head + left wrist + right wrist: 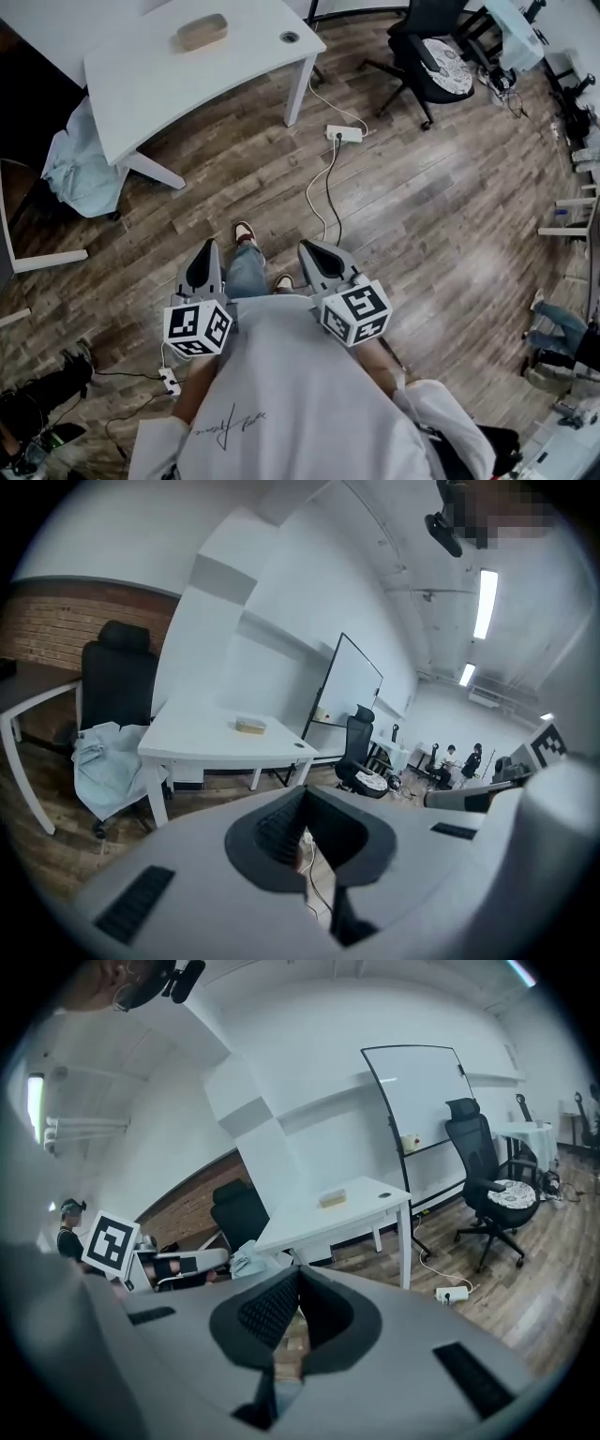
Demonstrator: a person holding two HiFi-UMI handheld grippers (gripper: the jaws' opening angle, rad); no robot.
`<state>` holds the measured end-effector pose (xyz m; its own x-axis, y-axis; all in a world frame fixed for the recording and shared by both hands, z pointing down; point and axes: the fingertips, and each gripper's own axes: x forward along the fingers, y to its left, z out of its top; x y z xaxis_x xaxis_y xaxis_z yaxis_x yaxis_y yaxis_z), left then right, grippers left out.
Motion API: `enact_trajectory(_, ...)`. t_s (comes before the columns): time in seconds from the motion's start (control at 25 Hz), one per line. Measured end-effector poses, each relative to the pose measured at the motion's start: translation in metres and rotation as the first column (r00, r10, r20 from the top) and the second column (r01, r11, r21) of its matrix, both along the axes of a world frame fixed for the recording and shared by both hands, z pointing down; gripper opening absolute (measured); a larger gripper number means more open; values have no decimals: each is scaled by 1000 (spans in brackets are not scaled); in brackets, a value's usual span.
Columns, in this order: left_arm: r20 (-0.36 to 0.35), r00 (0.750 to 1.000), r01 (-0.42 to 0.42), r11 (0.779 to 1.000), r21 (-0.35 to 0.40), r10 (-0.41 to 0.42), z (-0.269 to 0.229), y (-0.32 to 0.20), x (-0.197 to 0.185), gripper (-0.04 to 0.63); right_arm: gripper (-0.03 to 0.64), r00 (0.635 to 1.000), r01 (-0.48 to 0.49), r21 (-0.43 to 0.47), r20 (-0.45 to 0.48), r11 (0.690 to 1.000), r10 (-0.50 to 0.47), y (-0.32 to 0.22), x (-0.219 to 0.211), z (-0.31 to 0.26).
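Both grippers are held close to the person's chest, above a wooden floor. My left gripper is shut, its tips touching with nothing between them; in the left gripper view the left gripper points toward a white table. My right gripper is also shut and holds nothing; in the right gripper view the right gripper faces the same table. A small tan box lies on the table, well ahead of both grippers. The person's shoes show between the grippers.
A black office chair stands at the far right. A white power strip with cables lies on the floor ahead. A chair draped with pale blue cloth sits left of the table. A whiteboard stands behind it. Other people are far off.
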<state>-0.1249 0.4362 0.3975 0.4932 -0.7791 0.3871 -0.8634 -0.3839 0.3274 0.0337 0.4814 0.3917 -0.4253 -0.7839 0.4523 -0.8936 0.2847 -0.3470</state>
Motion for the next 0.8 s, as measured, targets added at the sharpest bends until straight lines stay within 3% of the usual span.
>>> enact_trajectory(0.8,-68,998,22,998,52,-18,-24,-148,-56,8,9,996,72,29,-62,997,-70,-154,-60,-20)
